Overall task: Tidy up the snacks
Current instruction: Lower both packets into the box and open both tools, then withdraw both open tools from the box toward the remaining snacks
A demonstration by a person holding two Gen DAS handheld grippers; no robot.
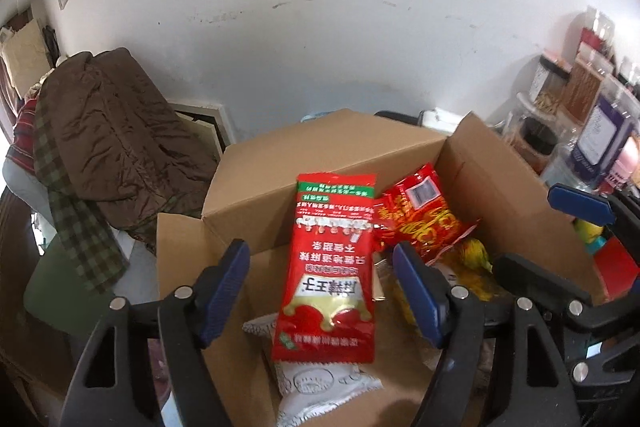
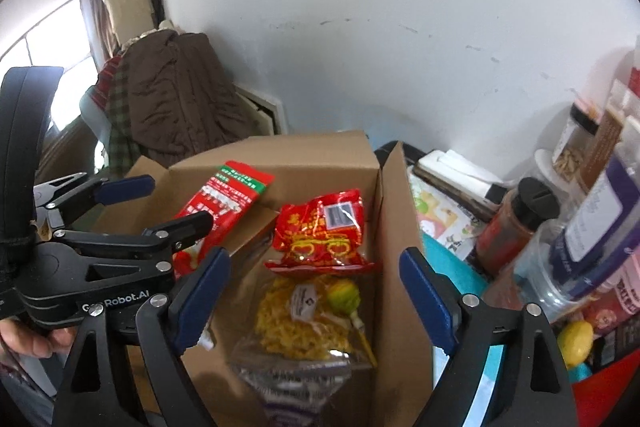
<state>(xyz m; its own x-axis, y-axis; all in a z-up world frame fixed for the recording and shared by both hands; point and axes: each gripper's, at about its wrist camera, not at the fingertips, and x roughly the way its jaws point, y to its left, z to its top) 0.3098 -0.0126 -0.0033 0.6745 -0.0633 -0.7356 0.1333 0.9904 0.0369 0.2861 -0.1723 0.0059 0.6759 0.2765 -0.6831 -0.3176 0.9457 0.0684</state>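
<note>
While both jaws stand wide, holding nothing, tall red packet (image 1: 330,267) leans on cardboard box (image 1: 320,163) far wall (probably unsupported); left gripper (image 1: 320,283) or right gripper (image 2: 316,295) could topple it.

Cardboard box (image 2: 396,227), red snack packet (image 2: 320,231), noodle bag (image 2: 296,323), lollipop (image 2: 344,295)

We see a plain brown cardboard box (image 1: 328,163) holding a long red packet (image 1: 328,267) with a green band and white print, a red bag (image 2: 320,231) with yellow figures, and a clear bag of yellow noodles (image 2: 300,323). A white packet (image 1: 320,383) bears grey drawings. The fingers (image 1: 224,287) have blue pads on black. A brown coat (image 1: 120,139) hangs over green check cloth (image 1: 76,227).
</note>
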